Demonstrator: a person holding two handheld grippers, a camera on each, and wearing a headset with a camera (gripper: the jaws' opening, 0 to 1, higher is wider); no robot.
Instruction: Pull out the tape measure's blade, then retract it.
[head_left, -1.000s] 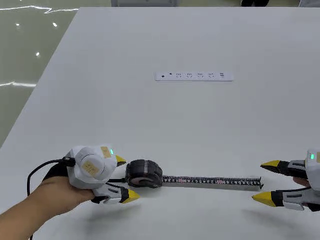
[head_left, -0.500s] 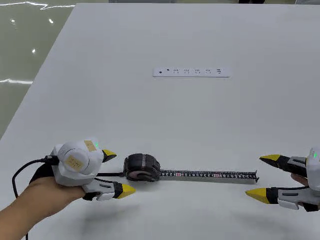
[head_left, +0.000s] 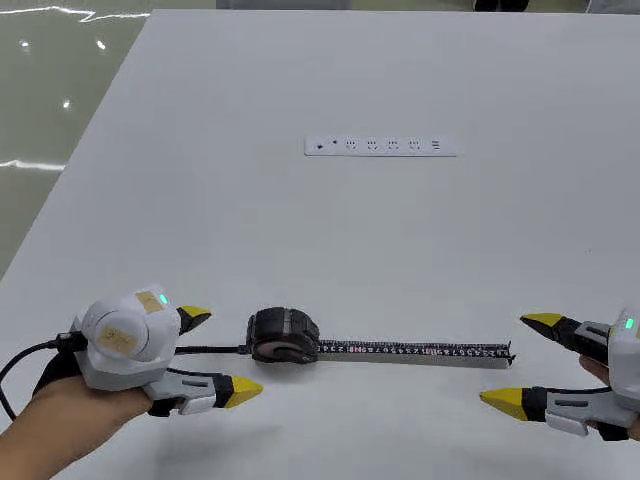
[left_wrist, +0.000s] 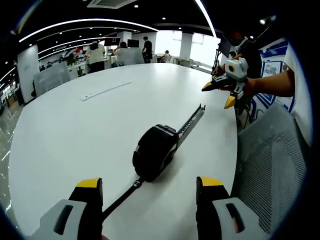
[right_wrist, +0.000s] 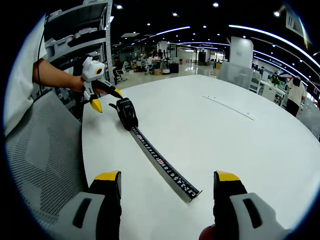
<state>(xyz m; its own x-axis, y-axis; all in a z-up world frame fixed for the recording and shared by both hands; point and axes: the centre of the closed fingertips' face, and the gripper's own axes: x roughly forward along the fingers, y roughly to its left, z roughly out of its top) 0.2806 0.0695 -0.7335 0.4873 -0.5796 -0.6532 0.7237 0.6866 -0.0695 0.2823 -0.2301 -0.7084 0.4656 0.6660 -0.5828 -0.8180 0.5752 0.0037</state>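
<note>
We have the tape measure (head_left: 285, 336) sitting on the white tabletop (head_left: 300, 240) close to our edge. Its blade (head_left: 415, 350) is drawn out to our right and lies flat on the surface with the printed scale facing up. The blade rests extended with nothing holding it, so we judge the lock is on or the blade simply sits under its own friction, and the pull-out half looks done.

The left gripper (head_left: 228, 352) hovers just behind the case with its yellow-tipped fingers spread wide, gripping nothing. The black strap (head_left: 210, 350) that trails from the case runs back between them. We read this placement as a ready brace: from here the fingers can close on the case and keep it from skidding when the blade runs back in.

The right gripper (head_left: 508, 359) waits at the far end of the blade, its fingers also open and empty. The end hook (right_wrist: 192, 194) lies on the tabletop between them and slightly ahead, not touched. Staying near the tip makes sense to us, since a free blade can whip on the way home and a guiding hold would slow it.

A white power strip (head_left: 380, 146) lies well apart, farther across the tabletop and clear of the blade's path
</note>
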